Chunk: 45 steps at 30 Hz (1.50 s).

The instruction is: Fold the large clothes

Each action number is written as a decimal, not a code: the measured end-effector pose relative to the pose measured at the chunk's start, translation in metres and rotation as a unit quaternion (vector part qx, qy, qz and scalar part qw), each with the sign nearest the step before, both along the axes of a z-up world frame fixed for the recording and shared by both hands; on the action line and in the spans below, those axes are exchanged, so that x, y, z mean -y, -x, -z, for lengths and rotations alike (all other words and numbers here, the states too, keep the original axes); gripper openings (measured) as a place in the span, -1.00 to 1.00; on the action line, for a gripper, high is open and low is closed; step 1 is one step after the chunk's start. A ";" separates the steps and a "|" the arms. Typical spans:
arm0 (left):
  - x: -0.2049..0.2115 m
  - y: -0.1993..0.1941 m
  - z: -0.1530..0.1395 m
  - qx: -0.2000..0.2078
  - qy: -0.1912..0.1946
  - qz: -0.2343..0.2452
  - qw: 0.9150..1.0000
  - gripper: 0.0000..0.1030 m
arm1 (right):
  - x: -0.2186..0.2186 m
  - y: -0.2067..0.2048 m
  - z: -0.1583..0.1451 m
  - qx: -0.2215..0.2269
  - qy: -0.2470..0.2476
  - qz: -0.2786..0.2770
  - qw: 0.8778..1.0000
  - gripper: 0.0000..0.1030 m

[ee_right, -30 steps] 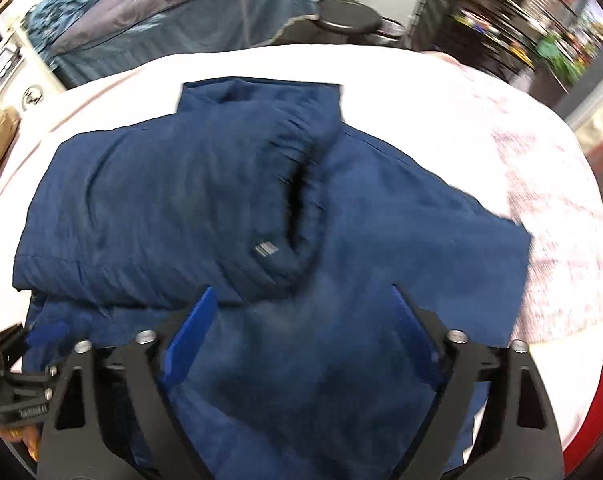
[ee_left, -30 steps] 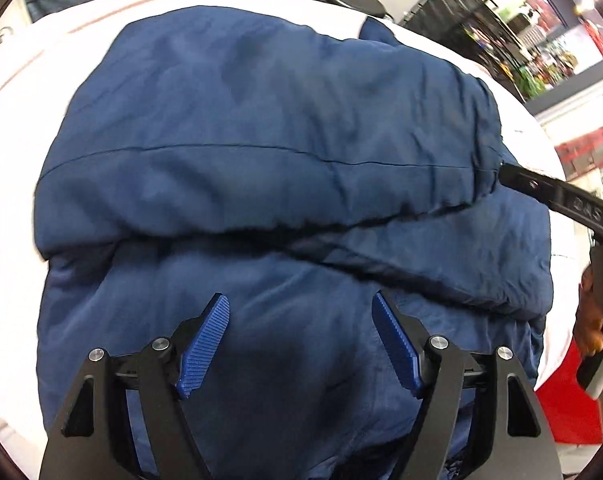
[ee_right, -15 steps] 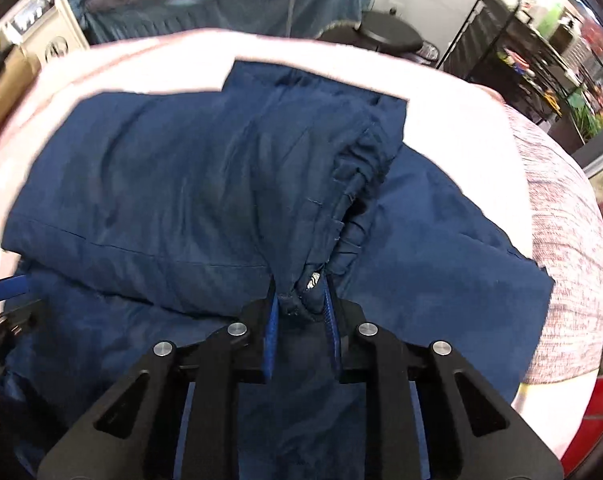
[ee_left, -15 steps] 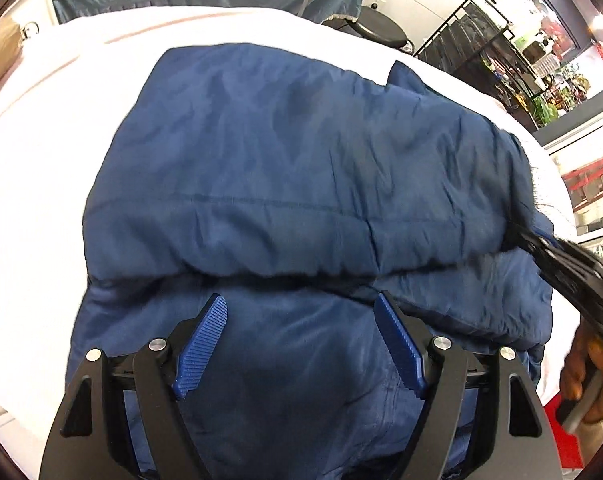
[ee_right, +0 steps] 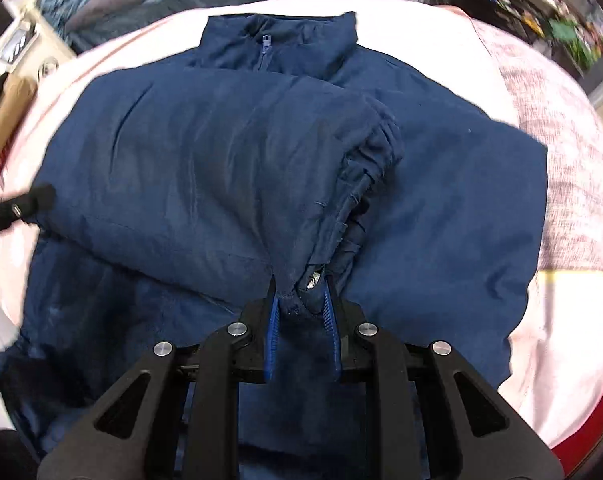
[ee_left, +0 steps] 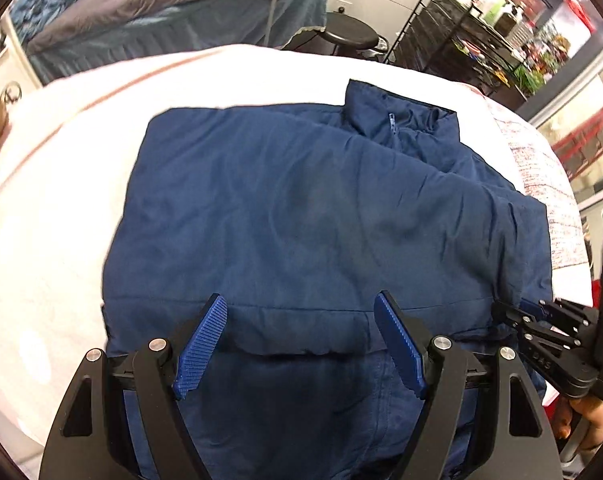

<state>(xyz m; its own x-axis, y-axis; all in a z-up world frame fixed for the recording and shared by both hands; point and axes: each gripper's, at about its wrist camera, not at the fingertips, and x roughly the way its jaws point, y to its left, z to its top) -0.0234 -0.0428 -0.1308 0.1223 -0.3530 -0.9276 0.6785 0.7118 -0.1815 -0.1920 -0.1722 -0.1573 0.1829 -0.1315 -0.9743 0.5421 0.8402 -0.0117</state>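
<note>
A large navy jacket (ee_left: 301, 208) lies spread on a white cover, its zipped collar (ee_right: 277, 40) at the far side. One sleeve is folded across the body, and its gathered cuff (ee_right: 365, 176) runs down into my right gripper (ee_right: 299, 292). That gripper is shut on the cuff end and points steeply down. My left gripper (ee_left: 300, 300) hangs open above the jacket's near half, with nothing between its blue pads (ee_left: 199, 348). The right gripper (ee_left: 517, 312) also shows at the jacket's right edge in the left wrist view, held by a hand (ee_left: 593, 412).
The white cover (ee_left: 81, 140) has a thin red stripe and a speckled pink patch (ee_right: 561, 140) on the right. Behind it stand a black stool (ee_left: 349, 36), a wire rack (ee_left: 461, 32) and a bed with blue bedding (ee_left: 161, 8).
My right gripper went from open to shut on the sleeve cuff and pulled it toward the near side. My left gripper rose, so the collar and more of the jacket now show.
</note>
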 end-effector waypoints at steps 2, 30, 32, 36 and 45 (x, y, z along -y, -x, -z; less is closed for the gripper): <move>0.001 0.002 -0.009 0.015 0.001 0.009 1.000 0.44 | 0.000 -0.006 0.000 -0.010 0.003 0.000 1.000 -0.60; -0.005 -0.013 0.033 0.041 -0.048 0.029 0.998 0.49 | -0.012 0.016 -0.042 0.062 0.112 0.032 0.991 -0.06; 0.004 -0.013 0.039 0.041 -0.055 0.040 0.997 0.49 | -0.023 0.006 -0.044 0.072 0.126 -0.001 0.989 -0.06; 0.018 -0.011 0.052 0.040 -0.081 0.056 0.994 0.53 | -0.029 -0.013 -0.022 0.051 0.113 -0.057 0.991 -0.06; 0.028 -0.024 0.087 0.019 -0.110 0.062 0.992 0.75 | -0.006 -0.032 0.030 -0.022 0.068 -0.051 0.996 -0.06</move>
<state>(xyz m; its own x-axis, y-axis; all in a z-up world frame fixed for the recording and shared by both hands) 0.0003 -0.0711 -0.2175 0.1266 -0.1562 -0.9796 0.7671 0.6415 -0.0032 -0.1595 -0.1666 -0.1873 0.1585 -0.2466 -0.9561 0.4511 0.8794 -0.1521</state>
